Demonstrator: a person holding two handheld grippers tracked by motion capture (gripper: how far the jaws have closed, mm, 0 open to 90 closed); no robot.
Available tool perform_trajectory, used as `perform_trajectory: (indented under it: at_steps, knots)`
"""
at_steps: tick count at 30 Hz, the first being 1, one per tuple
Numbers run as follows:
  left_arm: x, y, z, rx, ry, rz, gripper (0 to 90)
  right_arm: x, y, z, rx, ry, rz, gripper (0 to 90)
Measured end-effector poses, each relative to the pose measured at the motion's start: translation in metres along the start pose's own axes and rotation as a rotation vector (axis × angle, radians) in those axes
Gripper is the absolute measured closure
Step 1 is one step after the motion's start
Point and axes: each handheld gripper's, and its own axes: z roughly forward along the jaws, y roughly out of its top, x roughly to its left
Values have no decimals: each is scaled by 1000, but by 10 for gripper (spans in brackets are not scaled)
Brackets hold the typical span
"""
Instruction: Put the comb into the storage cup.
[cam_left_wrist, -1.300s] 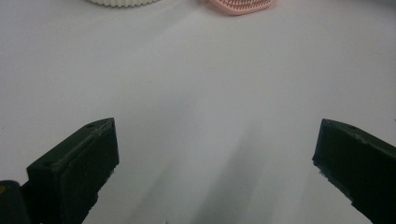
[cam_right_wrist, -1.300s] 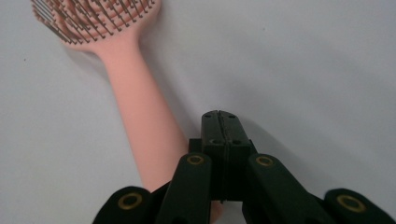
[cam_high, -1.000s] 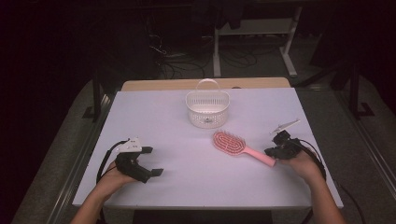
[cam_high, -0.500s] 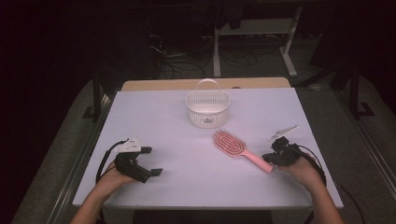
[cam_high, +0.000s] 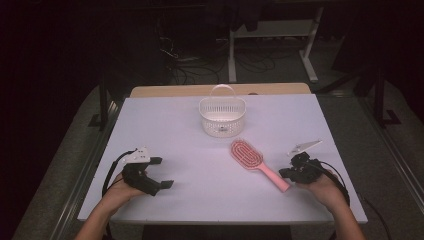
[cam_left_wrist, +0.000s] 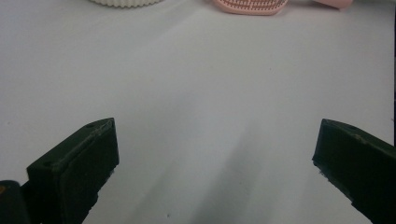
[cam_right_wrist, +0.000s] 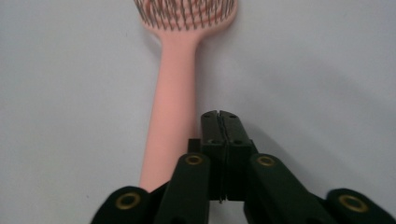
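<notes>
Jaws of the right gripper (cam_right_wrist: 219, 122) are pressed together on nothing, lying just beside the pink hairbrush (cam_high: 255, 162) handle near the table's (cam_high: 165, 115) right front. Since a second ago this gripper has drawn back toward the person, from alongside the handle to its end. Left gripper (cam_left_wrist: 212, 168), jaws wide apart, stays at the left front. A white basket (cam_high: 222, 116) stands behind the brush. No writing is readable.
</notes>
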Motion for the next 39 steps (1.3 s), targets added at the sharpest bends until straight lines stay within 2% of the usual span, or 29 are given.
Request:
perform_trajectory:
  at_steps: [3, 8, 11, 14, 18, 22, 27, 32, 39]
  knots:
    - [1, 0, 0, -2, 0, -3, 0, 3, 3, -7, -54, -4, -2, 746]
    - [1, 1, 0, -5, 1, -2, 0, 11, 11, -12, -195, 26, -6, 452]
    - [1, 1, 0, -5, -1, 0, 0, 16, 15, -11, -256, 48, -5, 285]
    - [1, 1, -1, -7, -3, -1, 0, 21, 17, -7, -294, 45, -6, 152]
    - [2, 2, -1, -15, -7, -3, 0, 25, 18, 0, -311, 44, -2, 0]
    - [2, 2, -1, -20, -14, -7, 0, 27, 14, 3, -320, 53, 4, 0]
    - [3, 3, 0, -22, -20, -6, 0, 27, 10, 5, -300, 49, -2, 0]
    - [2, 3, 1, -25, -28, -5, 0, 28, 11, 4, -299, 36, -14, 0]
    - [5, 3, 1, -29, -29, 0, 0, 29, 15, 1, -289, 42, -18, 0]
